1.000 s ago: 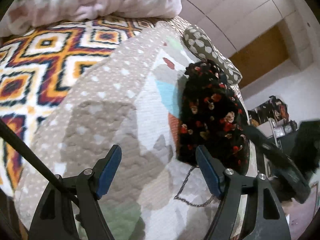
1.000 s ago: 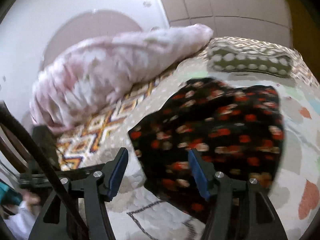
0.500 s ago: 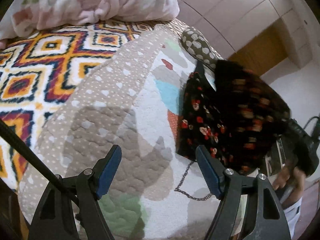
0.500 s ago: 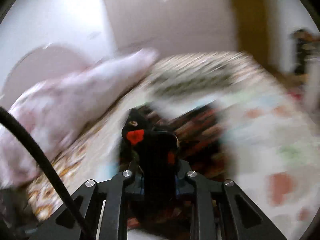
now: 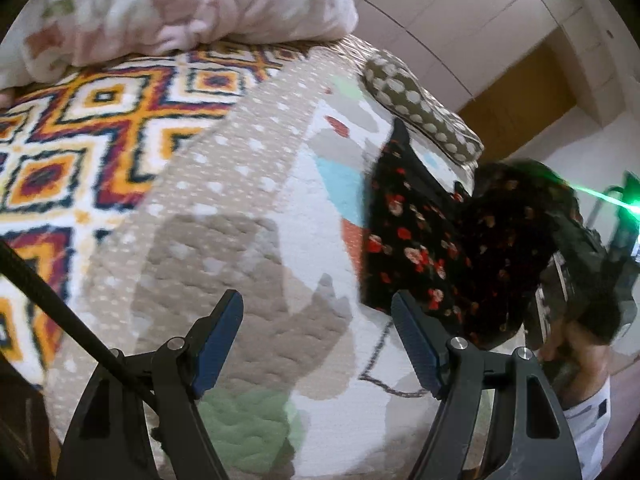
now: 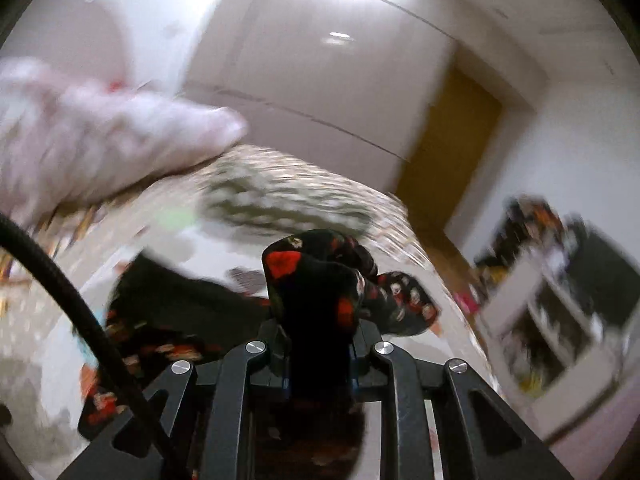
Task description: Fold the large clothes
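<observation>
The right gripper (image 6: 318, 360), open a second ago, now pinches the black flowery dress (image 6: 316, 292) up, while the left gripper (image 5: 316, 340) stays open.

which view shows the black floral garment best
The left wrist view: the black floral garment appears nearly whole, partly lying on the quilt, one side lifted. The right wrist view shows only a bunched fold clamped in the right tool, the rest blurred.
</observation>
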### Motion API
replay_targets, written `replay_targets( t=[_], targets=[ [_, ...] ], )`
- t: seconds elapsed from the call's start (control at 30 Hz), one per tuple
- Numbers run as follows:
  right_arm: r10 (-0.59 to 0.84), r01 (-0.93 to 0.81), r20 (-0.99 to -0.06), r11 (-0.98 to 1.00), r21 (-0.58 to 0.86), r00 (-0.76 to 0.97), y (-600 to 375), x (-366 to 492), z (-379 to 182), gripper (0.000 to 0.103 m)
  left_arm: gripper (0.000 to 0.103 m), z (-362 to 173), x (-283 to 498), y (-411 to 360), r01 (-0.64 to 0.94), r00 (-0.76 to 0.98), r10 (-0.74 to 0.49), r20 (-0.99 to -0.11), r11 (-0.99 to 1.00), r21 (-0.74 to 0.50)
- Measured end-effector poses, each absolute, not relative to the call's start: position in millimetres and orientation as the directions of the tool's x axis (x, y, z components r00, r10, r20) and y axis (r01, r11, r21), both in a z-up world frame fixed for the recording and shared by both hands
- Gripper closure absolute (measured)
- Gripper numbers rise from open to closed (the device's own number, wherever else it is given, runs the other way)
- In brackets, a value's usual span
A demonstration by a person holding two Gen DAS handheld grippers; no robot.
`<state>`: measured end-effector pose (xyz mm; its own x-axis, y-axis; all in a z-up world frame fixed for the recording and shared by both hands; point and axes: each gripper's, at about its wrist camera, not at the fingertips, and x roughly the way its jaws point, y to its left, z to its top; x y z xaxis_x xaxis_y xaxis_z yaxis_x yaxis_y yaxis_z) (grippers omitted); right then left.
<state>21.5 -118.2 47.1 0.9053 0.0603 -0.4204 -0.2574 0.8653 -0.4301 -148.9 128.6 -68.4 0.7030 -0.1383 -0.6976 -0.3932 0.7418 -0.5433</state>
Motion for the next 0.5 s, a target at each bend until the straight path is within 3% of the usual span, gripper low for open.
replay_targets(
  t=[0.17,0.33,0.5],
  targets=[
    [0.134,-0.456,-0.518,0.685,-0.568,0.845,-26,1,-16,0.083,0.027,-74,-166,158,-0.456,0.705,-0.084,-0.704,0.706,-0.541],
    [0.116,-0.541,-0.608,0.605,-0.584,0.786,5,-1,-70,0.081,0.027,-79,-177,180,-0.502,0.696,-0.049,-0.716,0.68,-0.534],
    [0.226,-0.627,-0.64,0.587,-0.512,0.735,-23,-10,-69,0.081,0.027,-72,-170,180,-0.499,0.704,-0.04,-0.71,0.683,-0.533]
  ],
)
